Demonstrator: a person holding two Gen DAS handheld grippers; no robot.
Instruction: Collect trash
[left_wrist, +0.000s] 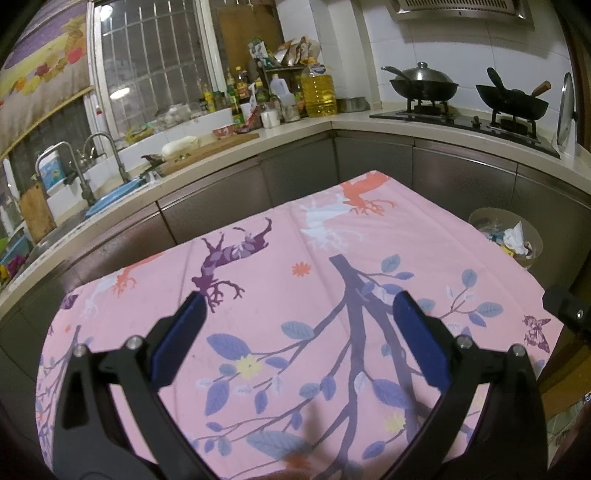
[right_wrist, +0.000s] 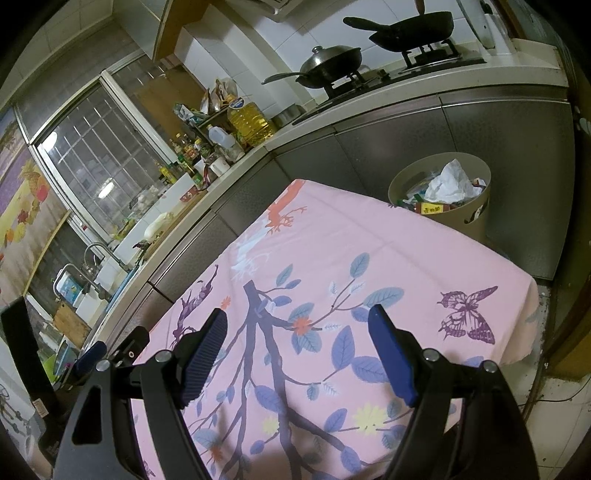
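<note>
Left wrist view: the left tongs (left_wrist: 299, 310) are hanging over the surface (left_wrist: 424, 221), blue pads spread wide apart and gripping nothing.
Right wrist view: the right tongs (right_wrist: 297, 328) are hovering over the same surface (right_wrist: 424, 243), pads likewise spread wide with nothing between them.
Cloth: a pink tablecloth (right_wrist: 369, 236) printed with branches, leaves and a butterfly (right_wrist: 469, 314) is covering the surface.
Trash: crumpled white paper (right_wrist: 448, 181) and wrappers are sitting in a beige bin (right_wrist: 469, 218) on the floor, just beyond the far right corner of the surface, against the cabinets.
Background: two woks (left_wrist: 423, 85) are resting on the stove; bottles are crowding the counter corner.
</note>
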